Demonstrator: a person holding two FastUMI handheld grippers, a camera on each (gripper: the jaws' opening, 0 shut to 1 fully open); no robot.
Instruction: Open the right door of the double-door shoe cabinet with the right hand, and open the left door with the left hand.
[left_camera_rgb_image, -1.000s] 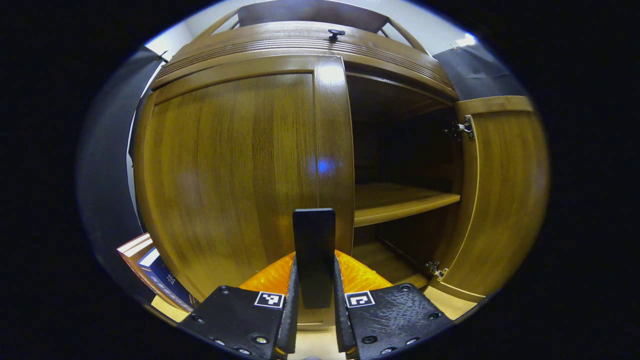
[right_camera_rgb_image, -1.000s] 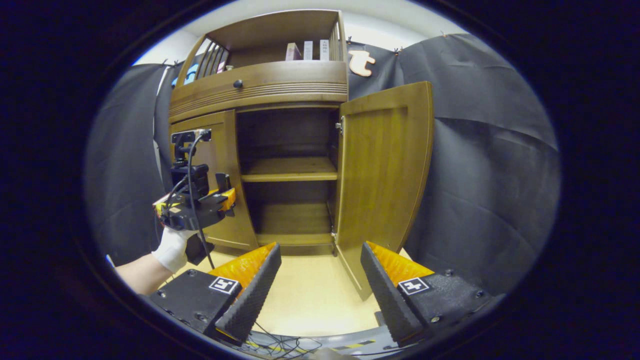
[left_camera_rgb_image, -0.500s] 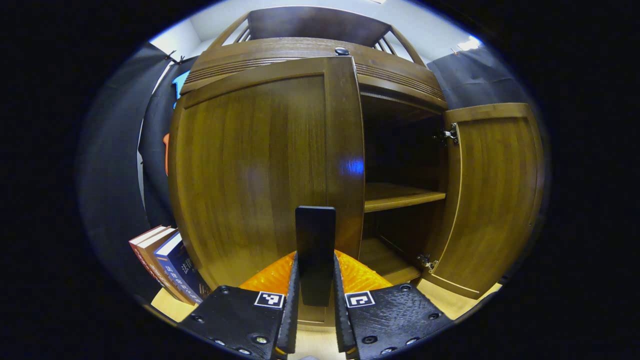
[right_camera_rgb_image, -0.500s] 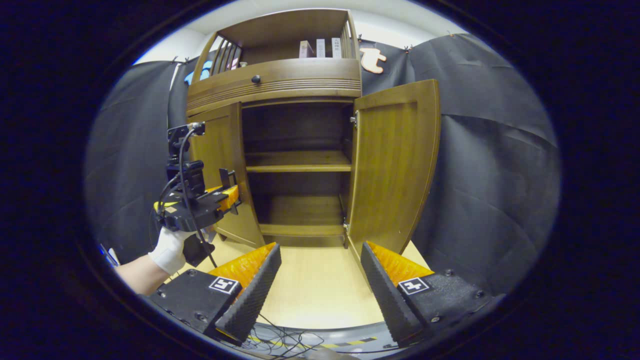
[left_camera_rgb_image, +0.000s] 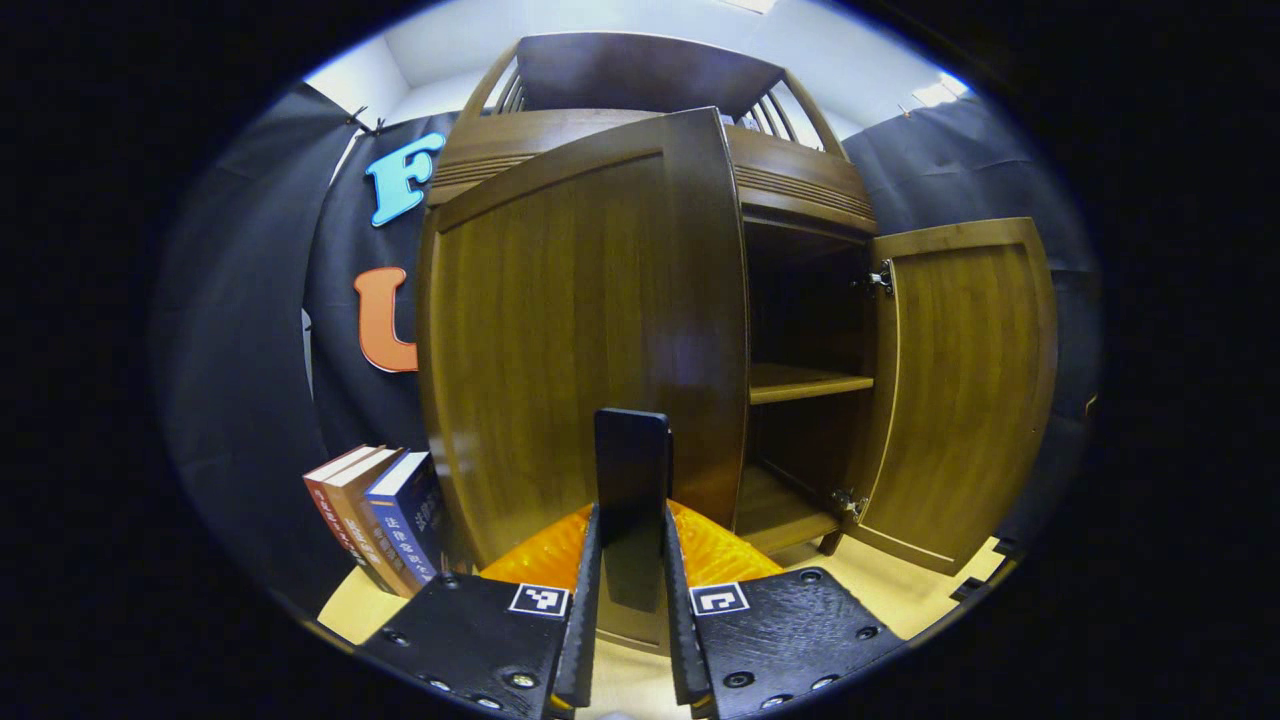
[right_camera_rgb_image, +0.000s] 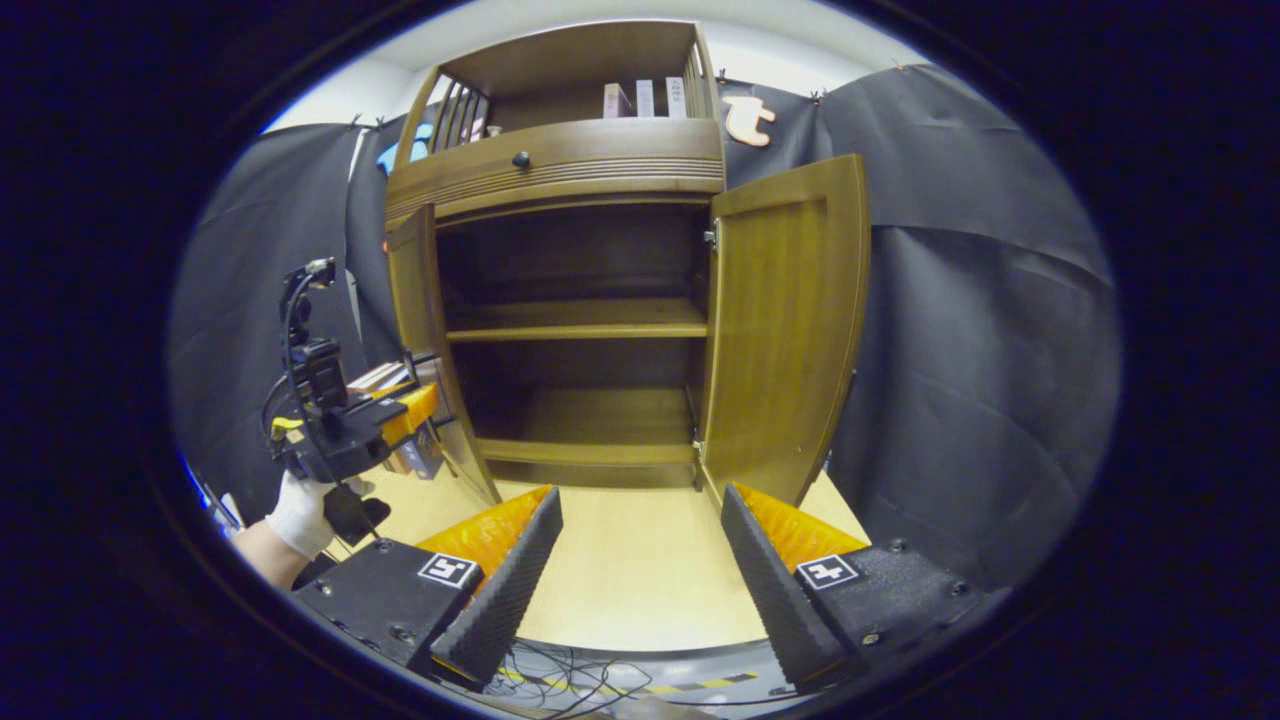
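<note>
Left tool (left_camera_rgb_image: 630, 640): clenched on the dark handle (left_camera_rgb_image: 632, 470) of the left door (left_camera_rgb_image: 580, 340), both fingers pressing its sides.
Right tool (right_camera_rgb_image: 640, 570): released, jaws wide apart, hanging low in front of the cabinet (right_camera_rgb_image: 570, 170), touching nothing.
Left door: swung well out from the cabinet front, its free edge toward the near side.
Right door (right_camera_rgb_image: 785, 320): standing wide open at the right, hinges (left_camera_rgb_image: 880, 280) showing on its inner side.
Risk, slip: the handle is narrow and smooth-looking; a pull off the door's arc could probably slide it out of the fingers.
Risk, books: a row of books (left_camera_rgb_image: 375, 510) stands on the floor just left of the left door; swinging much farther could likely knock them.
Risk, wall: black cloth hangs close behind both doors, so an overswing would press into it.
Open room: the pale floor (right_camera_rgb_image: 630, 570) between the two doors looks free, with loose cables (right_camera_rgb_image: 560, 685) at the near edge to mind.
</note>
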